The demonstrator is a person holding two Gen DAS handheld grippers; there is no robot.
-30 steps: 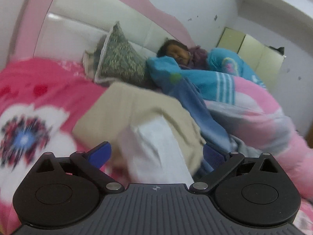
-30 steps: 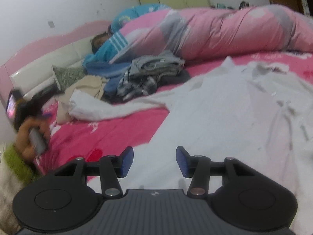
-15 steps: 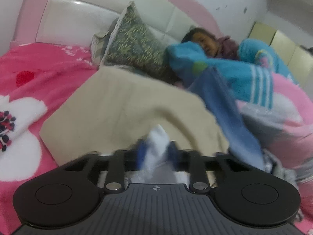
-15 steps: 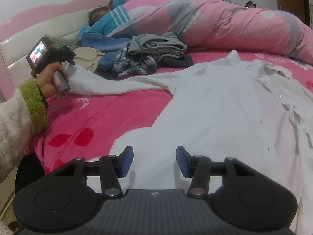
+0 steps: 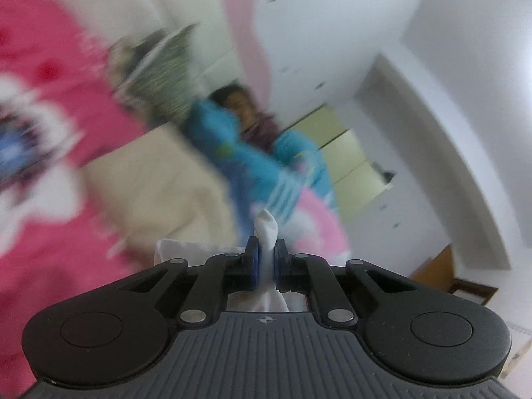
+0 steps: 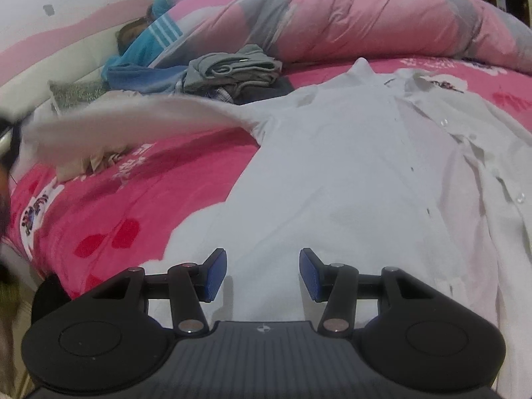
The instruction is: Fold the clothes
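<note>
Clothes pile (image 6: 232,73) beyond lifted sleeve (image 6: 133,116)

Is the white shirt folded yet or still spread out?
Spread, not folded. The white shirt lies flat and open-fronted on the bed, one sleeve lifted, its end pinched in the left claw.

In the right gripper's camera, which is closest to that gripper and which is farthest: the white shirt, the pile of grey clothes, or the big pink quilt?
Counting from the right gripper:
1. White shirt: spread on the bed right under the open fingers.
2. Pile of grey clothes: farther back, left of the middle.
3. Big pink quilt: farthest, along the back of the bed.
</note>
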